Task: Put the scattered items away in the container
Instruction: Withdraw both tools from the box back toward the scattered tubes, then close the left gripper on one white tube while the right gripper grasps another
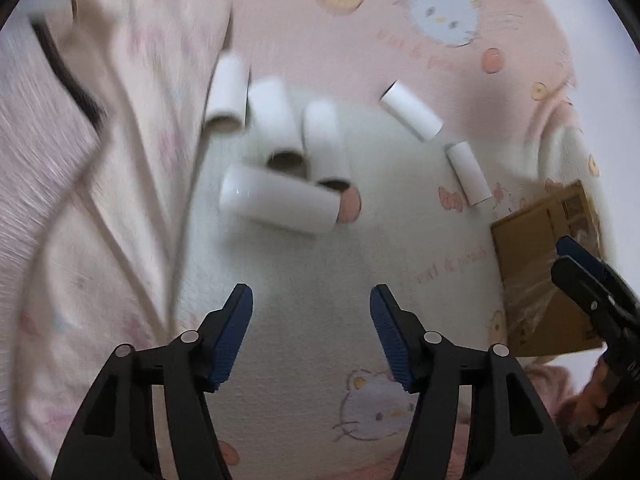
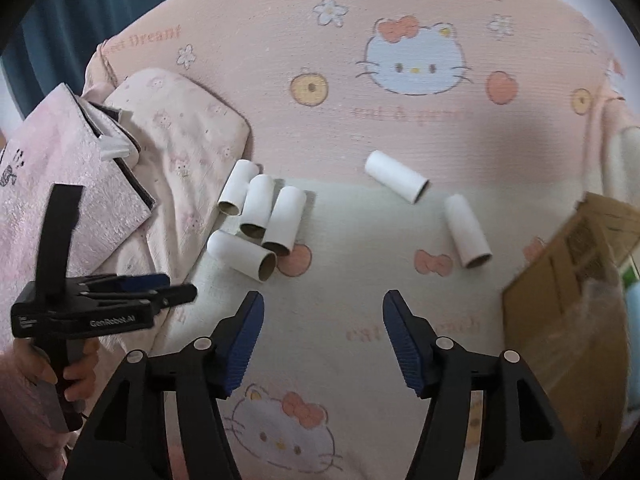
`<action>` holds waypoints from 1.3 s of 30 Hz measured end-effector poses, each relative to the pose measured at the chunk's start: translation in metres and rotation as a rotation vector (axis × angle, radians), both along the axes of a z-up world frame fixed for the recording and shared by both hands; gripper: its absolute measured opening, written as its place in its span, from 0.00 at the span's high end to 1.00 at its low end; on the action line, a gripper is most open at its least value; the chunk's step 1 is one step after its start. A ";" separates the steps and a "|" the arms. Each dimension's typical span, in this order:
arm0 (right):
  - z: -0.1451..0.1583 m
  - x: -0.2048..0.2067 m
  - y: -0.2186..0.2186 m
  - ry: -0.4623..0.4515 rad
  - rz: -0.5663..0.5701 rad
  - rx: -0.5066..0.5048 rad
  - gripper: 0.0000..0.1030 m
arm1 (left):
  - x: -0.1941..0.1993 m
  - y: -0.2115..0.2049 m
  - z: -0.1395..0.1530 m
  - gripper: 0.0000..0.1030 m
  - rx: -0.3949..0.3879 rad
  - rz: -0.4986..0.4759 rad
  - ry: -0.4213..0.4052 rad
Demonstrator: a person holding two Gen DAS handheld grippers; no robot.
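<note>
Several white cardboard tubes lie on a cartoon-cat bed sheet [image 2: 400, 112]. A cluster of them [image 1: 280, 198] [image 2: 242, 254] lies ahead of my left gripper [image 1: 311, 294], which hovers open and empty short of the nearest tube. Two more tubes lie apart: one [image 2: 396, 176] [image 1: 412, 110] farther back, one [image 2: 468, 230] [image 1: 468, 172] nearer the brown cardboard box [image 2: 560, 308] [image 1: 532, 264] at the right. My right gripper [image 2: 324, 298] is open, holds nothing, and is over bare sheet between cluster and box. Each gripper shows in the other's view: the left [image 2: 180, 286], the right [image 1: 560, 254].
A pale pink pillow [image 2: 180, 152] and a shiny pink pouch with a dark edge [image 2: 60, 184] lie at the left, against the tube cluster. A teal curtain [image 2: 80, 0] hangs behind. A person's hand [image 2: 76, 372] grips the left tool's handle.
</note>
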State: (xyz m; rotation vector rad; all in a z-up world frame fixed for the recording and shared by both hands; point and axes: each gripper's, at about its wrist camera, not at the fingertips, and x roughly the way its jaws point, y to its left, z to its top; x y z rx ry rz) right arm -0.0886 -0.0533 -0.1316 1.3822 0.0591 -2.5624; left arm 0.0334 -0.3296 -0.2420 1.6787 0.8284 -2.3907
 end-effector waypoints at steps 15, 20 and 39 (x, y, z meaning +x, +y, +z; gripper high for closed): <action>-0.071 -0.093 -0.015 -0.197 -0.030 -0.094 0.32 | -0.028 -0.027 -0.037 0.35 0.147 0.342 0.011; -0.089 -0.113 -0.015 -0.260 -0.066 -0.158 0.32 | -0.032 -0.038 -0.045 0.35 0.165 0.442 -0.001; -0.120 -0.156 -0.017 -0.306 -0.089 -0.244 0.32 | -0.049 -0.053 -0.063 0.50 0.197 0.639 -0.058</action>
